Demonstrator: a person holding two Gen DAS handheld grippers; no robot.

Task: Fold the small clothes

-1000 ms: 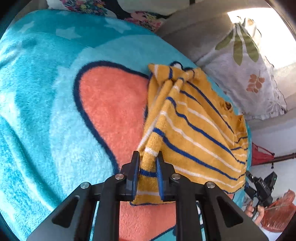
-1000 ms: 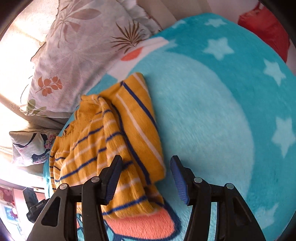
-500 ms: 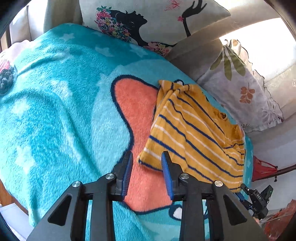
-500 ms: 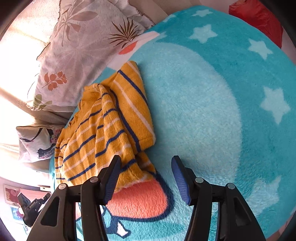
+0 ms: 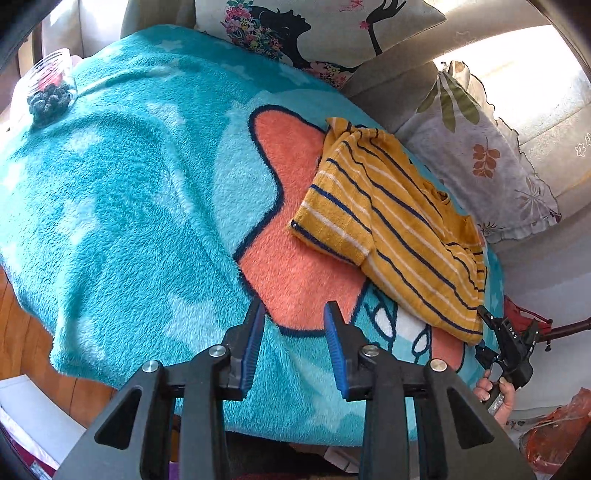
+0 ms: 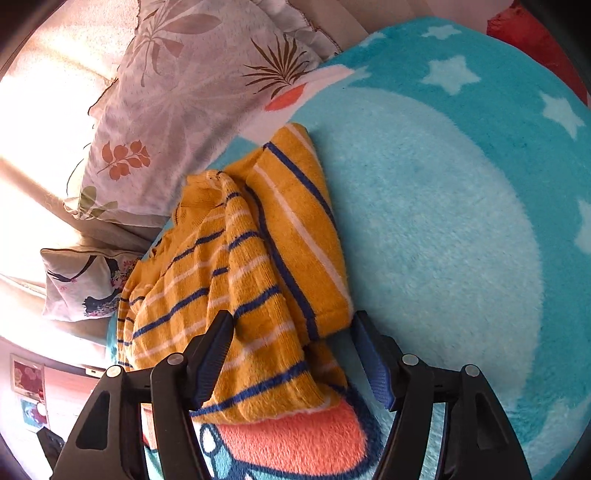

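A small yellow sweater (image 5: 391, 225) with navy and white stripes lies partly folded on a teal fleece blanket (image 5: 122, 192). My left gripper (image 5: 293, 347) is open and empty, hovering back from the sweater above the blanket's front part. My right gripper (image 6: 291, 354) is open, its fingers straddling the sweater's near hem (image 6: 258, 354) without closing on it. In the left wrist view the right gripper (image 5: 508, 343) shows at the sweater's far right edge, held by a hand.
A leaf-print cushion (image 5: 476, 147) and a silhouette-print cushion (image 5: 314, 33) lean behind the blanket on a sofa. A glass jar of dark berries (image 5: 50, 92) stands at the blanket's far left. Wooden floor (image 5: 26, 332) lies below the blanket's edge.
My left gripper let go of the sweater's sleeve, opened and pulled back and up. The sleeve now lies folded over the body. My right gripper moved in closer over the near hem.
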